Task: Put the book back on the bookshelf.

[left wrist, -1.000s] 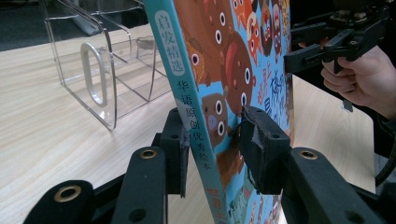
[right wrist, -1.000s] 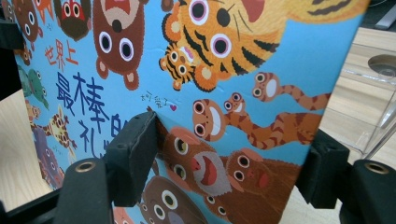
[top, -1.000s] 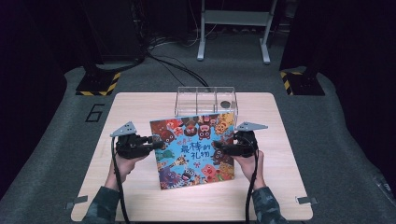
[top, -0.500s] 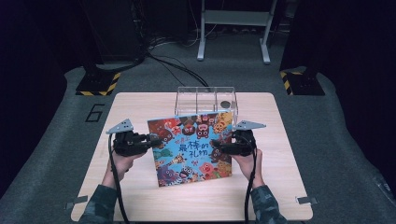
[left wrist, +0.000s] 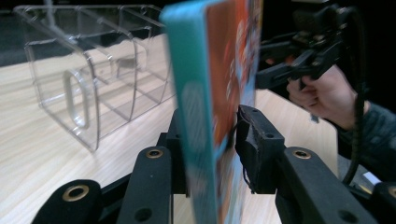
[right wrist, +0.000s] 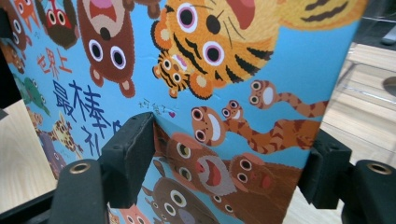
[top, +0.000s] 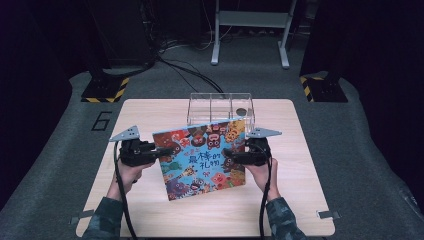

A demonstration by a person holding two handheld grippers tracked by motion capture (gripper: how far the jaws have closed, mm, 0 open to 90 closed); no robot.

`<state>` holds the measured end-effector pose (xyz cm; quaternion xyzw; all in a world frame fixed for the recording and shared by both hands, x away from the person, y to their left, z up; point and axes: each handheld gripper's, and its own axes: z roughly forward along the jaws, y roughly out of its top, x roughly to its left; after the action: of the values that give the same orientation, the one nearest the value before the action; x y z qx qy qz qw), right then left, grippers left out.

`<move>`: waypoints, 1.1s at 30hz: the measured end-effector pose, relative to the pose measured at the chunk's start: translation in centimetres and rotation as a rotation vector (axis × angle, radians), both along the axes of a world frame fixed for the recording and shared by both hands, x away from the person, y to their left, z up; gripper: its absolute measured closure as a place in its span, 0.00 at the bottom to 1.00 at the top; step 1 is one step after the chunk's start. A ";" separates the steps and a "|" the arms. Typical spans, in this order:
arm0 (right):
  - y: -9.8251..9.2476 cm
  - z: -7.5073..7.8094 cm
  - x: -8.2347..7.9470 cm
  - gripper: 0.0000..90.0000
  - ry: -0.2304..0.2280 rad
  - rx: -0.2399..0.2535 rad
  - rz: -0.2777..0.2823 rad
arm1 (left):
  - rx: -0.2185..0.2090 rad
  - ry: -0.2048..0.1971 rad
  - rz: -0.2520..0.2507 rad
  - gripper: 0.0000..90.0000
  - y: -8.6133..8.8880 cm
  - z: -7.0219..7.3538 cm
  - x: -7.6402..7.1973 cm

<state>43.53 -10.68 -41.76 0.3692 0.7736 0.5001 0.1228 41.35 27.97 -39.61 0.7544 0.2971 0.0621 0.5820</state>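
A colourful picture book (top: 205, 155) with cartoon animals on a blue cover is held tilted over the middle of the wooden table (top: 300, 200), top edge raised toward the back. My left gripper (top: 161, 152) is shut on its left edge. In the left gripper view the teal spine (left wrist: 196, 70) stands between the two pads of that gripper (left wrist: 210, 135). My right gripper (top: 231, 156) grips the right edge. Its jaws have just been opening a little, with the book (right wrist: 233, 60) still crossing between them (right wrist: 229, 158) and one pad (right wrist: 130, 149) on the cover.
A clear plastic organiser (top: 220, 106) with three compartments stands just behind the book, and a small dark round thing (top: 241, 111) lies in its right compartment. The left gripper view has it close by on the left (left wrist: 88, 70). Dark floor, cables and stands surround the table.
The left gripper and the book's left edge have shifted slightly to the left. The right hand has kept its place.
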 end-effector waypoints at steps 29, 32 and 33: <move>4.1 -0.4 1.3 0.26 0.029 -0.003 0.061 | 0.104 -0.042 -0.020 0.76 -0.2 3.0 0.0; 4.2 -0.4 1.3 0.26 0.025 -0.003 0.058 | 0.108 -0.034 -0.020 0.76 -0.1 3.0 0.1; 4.2 -0.4 1.2 0.26 0.025 -0.002 0.058 | 0.116 -0.028 -0.026 0.76 -0.1 3.1 0.1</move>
<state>44.76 -6.47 -42.21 0.3526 0.7861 0.4980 0.0989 41.42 27.85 -36.49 0.7896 0.2750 0.0821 0.5424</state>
